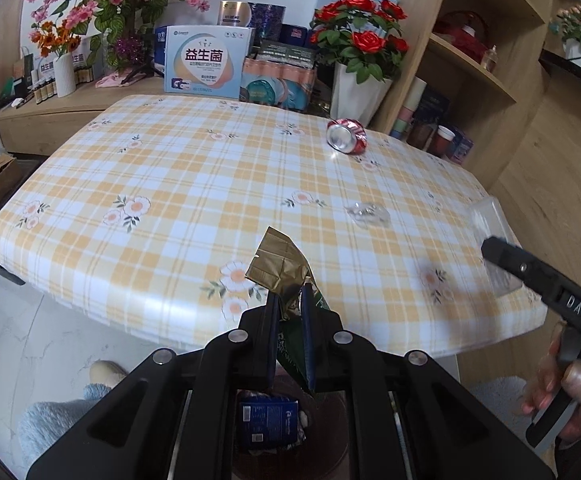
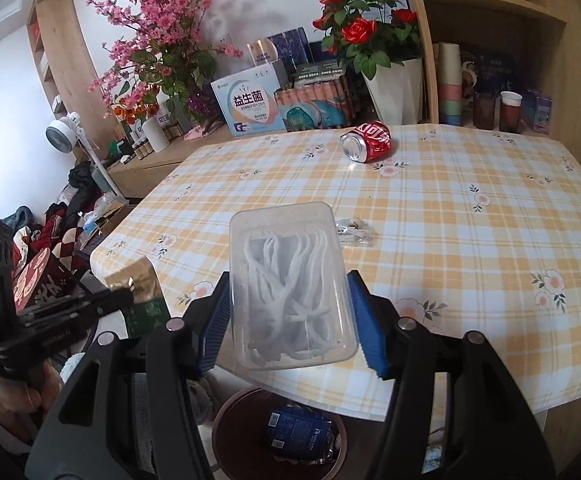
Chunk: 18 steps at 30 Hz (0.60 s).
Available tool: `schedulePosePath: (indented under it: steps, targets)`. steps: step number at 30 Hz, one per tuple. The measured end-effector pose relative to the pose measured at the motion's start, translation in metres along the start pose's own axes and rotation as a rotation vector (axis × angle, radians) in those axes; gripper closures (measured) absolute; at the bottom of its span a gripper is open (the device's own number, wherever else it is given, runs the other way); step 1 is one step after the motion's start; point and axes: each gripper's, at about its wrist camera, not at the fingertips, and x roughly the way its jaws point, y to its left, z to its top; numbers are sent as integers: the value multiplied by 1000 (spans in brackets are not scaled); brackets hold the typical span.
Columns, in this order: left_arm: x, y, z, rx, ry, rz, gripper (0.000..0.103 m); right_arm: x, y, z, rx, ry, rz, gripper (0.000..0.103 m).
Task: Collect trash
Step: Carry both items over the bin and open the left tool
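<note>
Your left gripper is clamped on a crumpled gold-and-green foil wrapper, which sticks up past the fingertips and hangs down between the jaws; it is light and limp, so it should drop freely once you part the jaws. Directly below that claw sits the round dark-brown waste bin, already holding a blue carton. Your right gripper squeezes a clear rectangular plastic tray with white stringy scraps inside, pads on its two long sides. The tray is thin and springy, likely to buckle or slip if pinched harder, so keep the hold near its rim. The bin lies just beneath and ahead of this claw too. Beyond the tray's far right corner rests a crinkled clear plastic wrapper on the yellow checked tablecloth, and farther off a dented red soda can lies on its side, light, rigid, best taken across its body.
</note>
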Motion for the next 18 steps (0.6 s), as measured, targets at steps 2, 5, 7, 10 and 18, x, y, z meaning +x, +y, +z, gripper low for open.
schedulePosePath:
  steps: [2, 5, 7, 10, 18]
  targets:
    - [-6, -4, -9, 17, 3, -6, 92, -7, 3, -4, 2, -13, 4, 45]
    - [-15, -7, -19, 30, 3, -12, 92, -18, 7, -9, 4, -33, 11, 45]
    - [-20, -9, -26, 40, 6, -13, 92, -26, 10, -14, 8, -50, 18, 45]
    - [-27, -13, -38, 53, 11, -20, 92, -35, 15, -22, 12, -61, 23, 45]
    - [-32, -24, -64, 80, 45, -41, 92, -52, 28, -42, -16, -67, 36, 45]
